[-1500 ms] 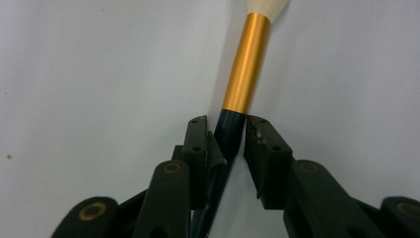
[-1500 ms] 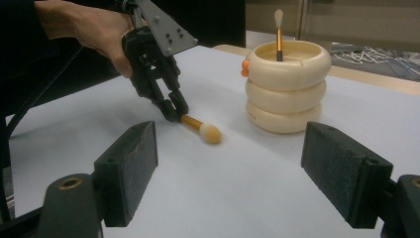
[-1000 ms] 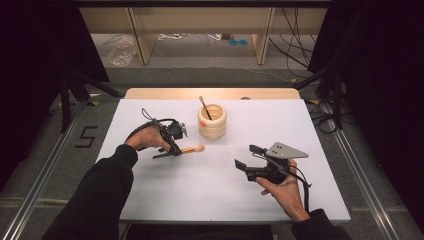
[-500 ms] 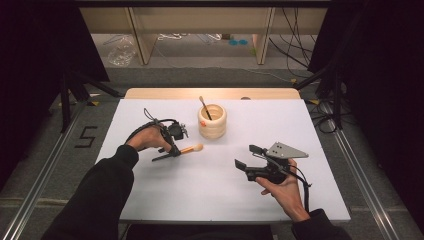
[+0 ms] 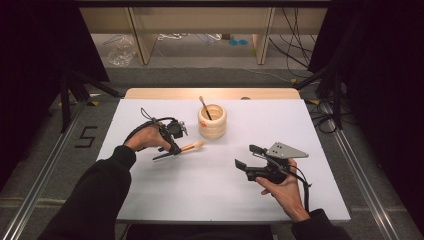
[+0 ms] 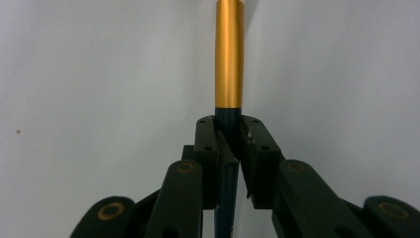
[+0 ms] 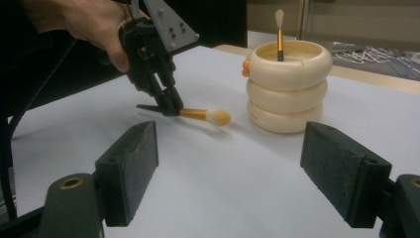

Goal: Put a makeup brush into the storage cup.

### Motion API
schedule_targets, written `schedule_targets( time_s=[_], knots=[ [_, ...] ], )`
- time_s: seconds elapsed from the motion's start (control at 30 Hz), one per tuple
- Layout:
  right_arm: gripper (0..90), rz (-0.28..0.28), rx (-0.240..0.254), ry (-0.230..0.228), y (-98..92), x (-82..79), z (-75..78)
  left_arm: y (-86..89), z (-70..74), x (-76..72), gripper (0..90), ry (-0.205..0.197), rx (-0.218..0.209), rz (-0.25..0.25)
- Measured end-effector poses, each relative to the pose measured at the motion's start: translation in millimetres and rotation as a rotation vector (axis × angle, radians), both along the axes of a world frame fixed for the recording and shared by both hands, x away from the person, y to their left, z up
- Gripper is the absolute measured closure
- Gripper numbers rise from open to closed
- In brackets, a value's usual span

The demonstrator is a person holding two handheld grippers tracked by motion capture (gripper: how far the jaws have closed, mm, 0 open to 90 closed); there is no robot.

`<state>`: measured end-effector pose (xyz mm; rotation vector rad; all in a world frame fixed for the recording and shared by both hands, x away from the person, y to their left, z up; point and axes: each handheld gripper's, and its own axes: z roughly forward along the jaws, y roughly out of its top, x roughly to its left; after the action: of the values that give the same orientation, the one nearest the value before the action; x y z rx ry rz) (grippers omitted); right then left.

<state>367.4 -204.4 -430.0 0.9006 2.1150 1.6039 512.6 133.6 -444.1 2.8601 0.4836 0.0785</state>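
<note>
Looking from the near edge of the white table, we see our right gripper first, held in the right hand above the near right part of the tabletop. Its jaws stand spread wide with nothing between them, and the grey three-cornered plate rides on top. In the right gripper view the two black pads frame bare tabletop, well apart from everything else.

Farther in and to the left, we hold the left gripper in the left hand, tilted down toward the table. Its jaws are pressed together on the dark handle of a makeup brush, pinching it just behind the gold ferrule. The left gripper view shows that dark handle clamped between the jaw tips, with the gold ferrule running straight up and away over the white surface. From the right gripper view the brush lies nearly level, its pale rounded head close to the tabletop, though we cannot tell whether it touches.

Beyond the brush head, near but apart, stands a cream ringed holder, upright, with a second brush leaning inside it, bristles up.
</note>
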Motion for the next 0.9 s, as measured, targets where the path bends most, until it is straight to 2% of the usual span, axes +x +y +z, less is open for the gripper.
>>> schedule_targets(
  time_s=[0.1,0.17,0.27,0.33,0.43,0.5,0.53,0.6,0.67,0.7,0.77,0.8,0.87,0.9],
  knots=[
    [23.6,0.003,0.014,-0.008,0.9,0.7,-0.9,1.6,5.2,-2.7,78.8,-0.022,-0.022,0.0],
    [23.6,0.002,0.015,-0.007,0.9,0.7,-0.9,2.7,8.2,-4.7,78.8,-0.023,-0.05,0.008],
    [23.6,0.003,0.014,-0.006,1.1,0.6,-0.9,4.7,12.6,-5.8,78.8,-0.04,-0.064,0.012],
    [23.6,0.003,0.015,-0.005,1.1,0.5,-0.9,6.1,15.1,-8.7,78.8,-0.051,-0.108,0.042],
    [23.6,0.003,0.014,-0.005,1.0,0.5,-0.9,9.7,20.3,-11.4,78.8,-0.055,-0.156,0.055],
    [23.6,0.002,0.014,-0.006,1.0,0.7,-1.0,11.8,22.8,-12.3,78.8,-0.072,-0.164,0.063],
    [23.6,0.002,0.014,-0.005,1.0,0.7,-1.0,14.1,25.6,-11.9,78.8,-0.073,-0.158,0.05],
    [23.5,0.002,0.014,-0.006,1.0,0.7,-1.0,15.1,27.7,-15.0,78.8,-0.087,-0.208,0.071],
    [23.6,0.002,0.014,-0.006,1.1,0.9,-1.1,15.8,29.8,-17.1,78.8,-0.088,-0.222,0.083],
    [23.5,0.002,0.014,-0.006,1.2,0.9,-1.2,16.4,31.8,-17.8,78.8,-0.107,-0.235,0.082],
    [23.5,0.002,0.013,-0.006,1.3,0.9,-1.3,16.8,34.6,-19.2,78.8,-0.118,-0.253,0.087],
    [23.6,0.002,0.014,-0.006,1.4,0.9,-1.3,16.2,35.9,-21.6,78.8,-0.127,-0.286,0.116],
    [23.5,0.002,0.014,-0.006,1.3,0.8,-1.2,16.5,39.7,-23.3,78.8,-0.138,-0.323,0.13],
    [23.5,0.001,0.014,-0.007,1.2,0.9,-1.2,17.1,41.7,-23.2,78.8,-0.147,-0.324,0.126]
  ],
)
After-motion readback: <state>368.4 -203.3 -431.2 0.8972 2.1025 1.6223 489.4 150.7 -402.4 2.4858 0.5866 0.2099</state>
